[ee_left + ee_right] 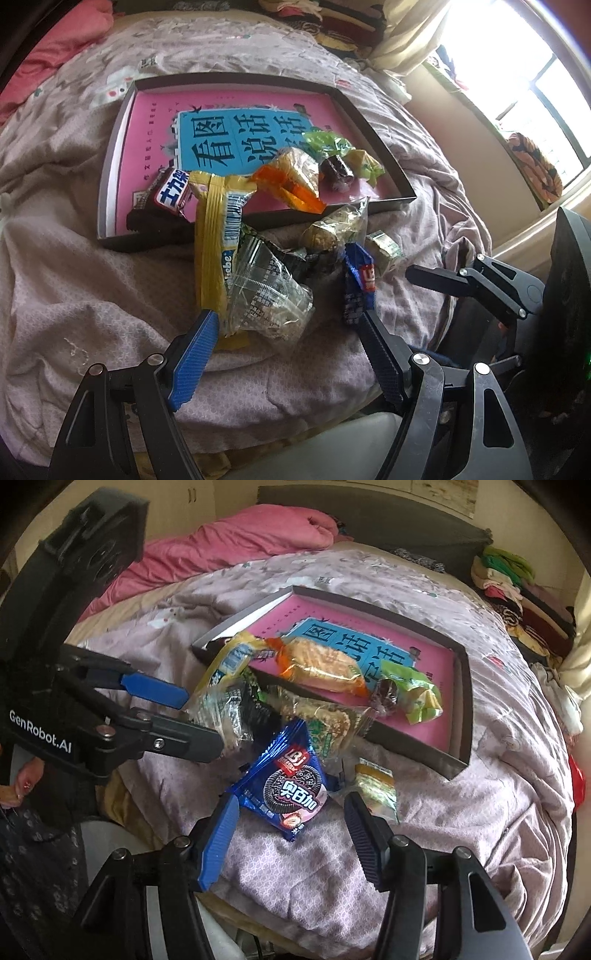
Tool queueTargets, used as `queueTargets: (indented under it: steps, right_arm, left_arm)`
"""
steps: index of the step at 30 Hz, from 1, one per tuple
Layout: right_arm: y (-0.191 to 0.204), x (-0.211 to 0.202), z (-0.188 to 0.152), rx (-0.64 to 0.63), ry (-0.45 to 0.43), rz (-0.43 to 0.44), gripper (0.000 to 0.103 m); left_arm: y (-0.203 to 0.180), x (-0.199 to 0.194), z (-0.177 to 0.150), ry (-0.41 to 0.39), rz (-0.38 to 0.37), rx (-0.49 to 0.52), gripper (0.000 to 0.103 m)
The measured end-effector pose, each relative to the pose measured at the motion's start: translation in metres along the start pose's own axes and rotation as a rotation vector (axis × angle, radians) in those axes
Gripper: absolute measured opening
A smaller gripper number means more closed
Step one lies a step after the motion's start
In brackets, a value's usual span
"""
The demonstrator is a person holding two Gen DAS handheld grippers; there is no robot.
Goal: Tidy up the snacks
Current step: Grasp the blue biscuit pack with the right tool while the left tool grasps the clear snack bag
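Observation:
A shallow grey tray (pixel 110 147) with a pink and blue book lining it lies on the bed; it also shows in the right wrist view (pixel 463 686). Snack packets lie piled over its near edge. My left gripper (pixel 286 321) is open around a clear wrapper (pixel 269 291) and a yellow packet (pixel 214 240), touching neither. My right gripper (pixel 290 806) is open around a blue cookie packet (pixel 286 786). An orange-wrapped cake (pixel 317 664), a green packet (pixel 417 686) and a dark sweet (pixel 388 696) lie in the tray. A brown chocolate bar (pixel 162 199) sits at its left corner.
The bed has a rumpled lilac quilt (pixel 74 295). A pink blanket (pixel 240 542) lies at the head. Folded clothes (pixel 517 590) are stacked at the far side. A bright window (pixel 517 74) is to the right. A small yellow-green packet (pixel 375 782) lies by my right finger.

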State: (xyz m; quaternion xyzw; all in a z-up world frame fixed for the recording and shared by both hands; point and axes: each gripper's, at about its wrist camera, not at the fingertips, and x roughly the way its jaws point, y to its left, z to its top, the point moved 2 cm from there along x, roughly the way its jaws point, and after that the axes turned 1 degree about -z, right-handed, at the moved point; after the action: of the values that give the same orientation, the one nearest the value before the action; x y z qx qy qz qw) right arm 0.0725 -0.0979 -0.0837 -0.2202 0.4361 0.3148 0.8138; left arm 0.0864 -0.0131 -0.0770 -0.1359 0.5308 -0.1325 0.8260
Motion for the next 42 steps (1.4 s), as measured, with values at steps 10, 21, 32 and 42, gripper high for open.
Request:
queueTargets:
  steps: [10, 21, 32, 42]
  right_arm:
    - [0.019, 0.018, 0.003, -0.137, -0.01, 0.005, 0.059]
    - [0.03, 0.032, 0.004, -0.243, -0.027, 0.0, 0.062]
    - [0.038, 0.046, -0.001, -0.34, -0.013, -0.037, 0.063]
    - [0.032, 0.056, 0.002, -0.321, -0.007, 0.004, 0.059]
  left_arm:
    - [0.007, 0.008, 0.002, 0.006, -0.02, -0.058, 0.078]
    - [0.016, 0.013, 0.003, 0.02, -0.058, -0.129, 0.078]
    - [0.017, 0.015, 0.005, 0.036, -0.095, -0.167, 0.064]
    - [0.02, 0.016, 0.003, 0.053, -0.135, -0.193, 0.053]
